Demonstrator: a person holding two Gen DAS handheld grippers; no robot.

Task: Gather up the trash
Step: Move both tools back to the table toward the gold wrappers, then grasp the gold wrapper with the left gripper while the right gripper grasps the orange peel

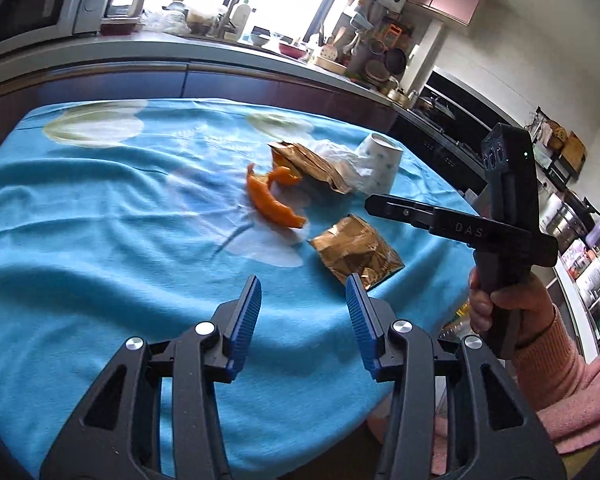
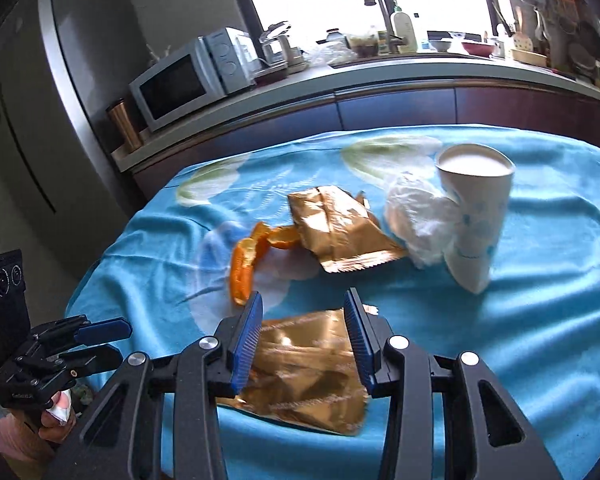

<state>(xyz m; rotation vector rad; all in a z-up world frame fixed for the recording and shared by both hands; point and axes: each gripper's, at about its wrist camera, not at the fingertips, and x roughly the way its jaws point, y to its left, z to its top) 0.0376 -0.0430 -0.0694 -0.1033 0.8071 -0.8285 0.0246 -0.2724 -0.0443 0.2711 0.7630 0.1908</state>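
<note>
Trash lies on a table under a blue cloth (image 1: 100, 220). Orange peel (image 1: 274, 204) (image 2: 244, 264) lies mid-table. A gold wrapper (image 1: 356, 250) (image 2: 300, 372) lies near the table's front edge. A second gold wrapper (image 1: 312, 168) (image 2: 336, 232) lies behind it, beside crumpled white plastic (image 2: 416, 220) and a paper cup (image 1: 382, 164) (image 2: 474, 216). My left gripper (image 1: 304, 304) is open and empty above the cloth, left of the near wrapper. My right gripper (image 2: 303, 320) is open, its jaws straddling the near wrapper just above it. It also shows in the left wrist view (image 1: 380, 202).
A kitchen counter (image 2: 380, 76) runs behind the table, with a microwave (image 2: 188, 80), sink tap and dishes. A fridge (image 2: 60, 100) stands at the left. A stove (image 1: 440, 116) and shelves are at the right. The table's near edge (image 1: 320, 452) drops off close to both grippers.
</note>
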